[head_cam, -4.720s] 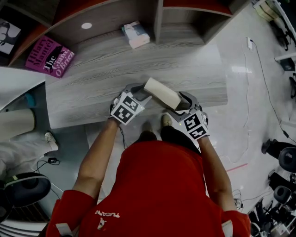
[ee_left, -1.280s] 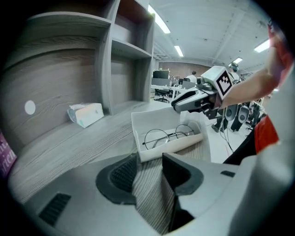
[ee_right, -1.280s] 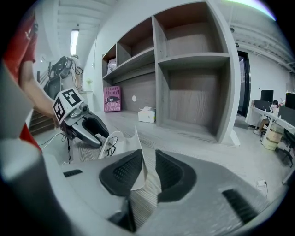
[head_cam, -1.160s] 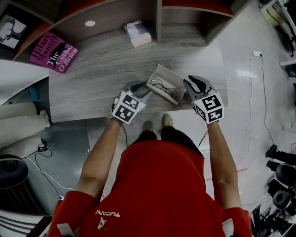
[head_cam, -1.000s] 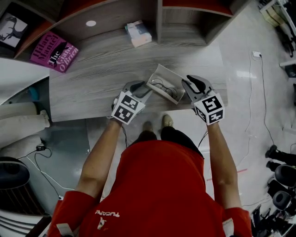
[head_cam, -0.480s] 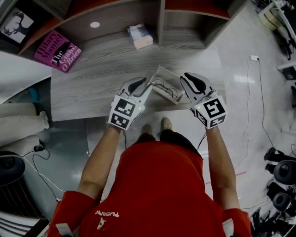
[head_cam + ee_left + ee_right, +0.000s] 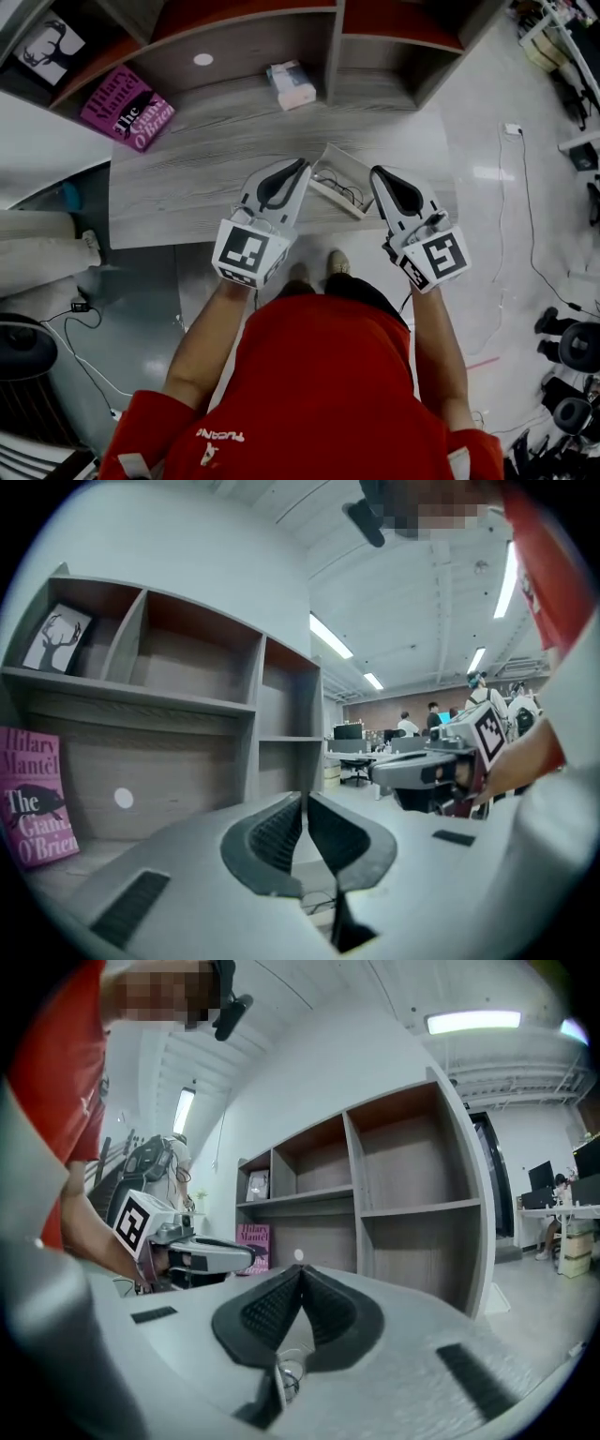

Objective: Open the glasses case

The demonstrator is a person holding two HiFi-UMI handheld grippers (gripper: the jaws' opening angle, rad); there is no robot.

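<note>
**Grey desk: glasses case open, both grippers empty**

Grey wood-grain desk [image 7: 187, 187] carries a shelf unit [image 7: 330, 42] along its back edge. A person in a red shirt [image 7: 319, 375] stands at the front edge with one gripper in each hand.

Left gripper [image 7: 302, 163]: jaws closing, pads almost together, nothing between them.

Right gripper [image 7: 375, 172]: jaws clenched, nothing between them.

Both point towards the shelves, one on either side of the case in the head view.

Pink book [image 7: 127, 108]: lies flat near the back left corner.

Glasses case [image 7: 339, 178]: rests at the front edge, right of centre, lid open.

White box [image 7: 291, 84]: mid back edge, beside the shelf divider.

Glasses [image 7: 345, 193]: lie inside the case.
</note>
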